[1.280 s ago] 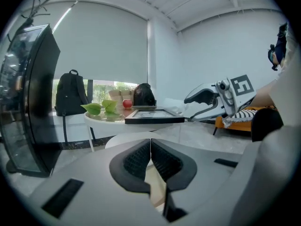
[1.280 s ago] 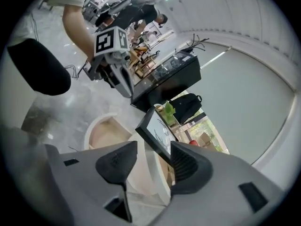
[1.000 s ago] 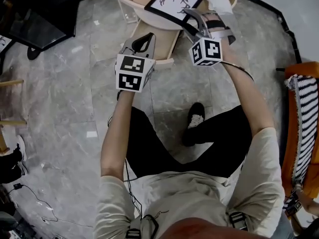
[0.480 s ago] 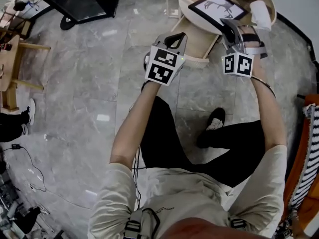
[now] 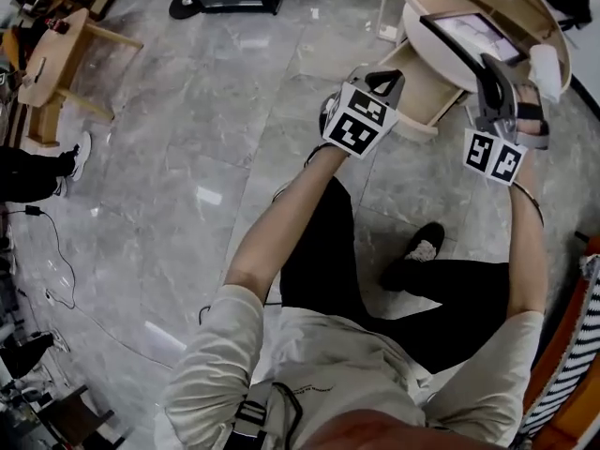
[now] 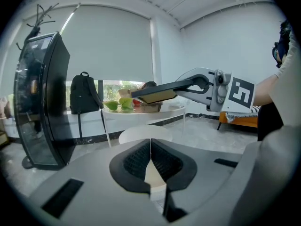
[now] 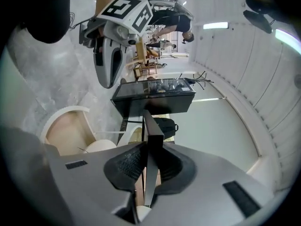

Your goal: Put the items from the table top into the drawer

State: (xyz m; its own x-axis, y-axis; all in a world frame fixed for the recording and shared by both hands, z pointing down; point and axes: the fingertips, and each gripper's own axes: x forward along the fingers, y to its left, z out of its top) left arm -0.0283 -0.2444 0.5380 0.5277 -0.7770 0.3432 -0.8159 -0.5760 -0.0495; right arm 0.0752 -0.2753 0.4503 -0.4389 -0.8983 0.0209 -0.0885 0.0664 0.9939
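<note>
Since a second ago, the flat black-framed rectangular picture has been lifted off the top of the round white side table, where it lay before. The right gripper's jaws have just been closing and are now clamped on the picture's near edge, with the thin black rim pinched between the ribbed pads. In the right gripper view the picture is seen edge-on, running straight out from the jaws.

From the left gripper view, the picture is held about level above the table top. Its long axis runs from the right gripper's jaws out over the table, and its far end points across the table top. In the head view its glazed face is turned upward, and glare hides the print.

The left gripper's jaws are pressed together at their tips with nothing between them. It is held in front of the table, just above the pale wooden drawer, which is pulled out from under the table top on the person's side.

On the table top, beyond the picture, green leaves can be seen. A black backpack and a tall dark curved cabinet stand behind the table and to its left in the left gripper view.
</note>
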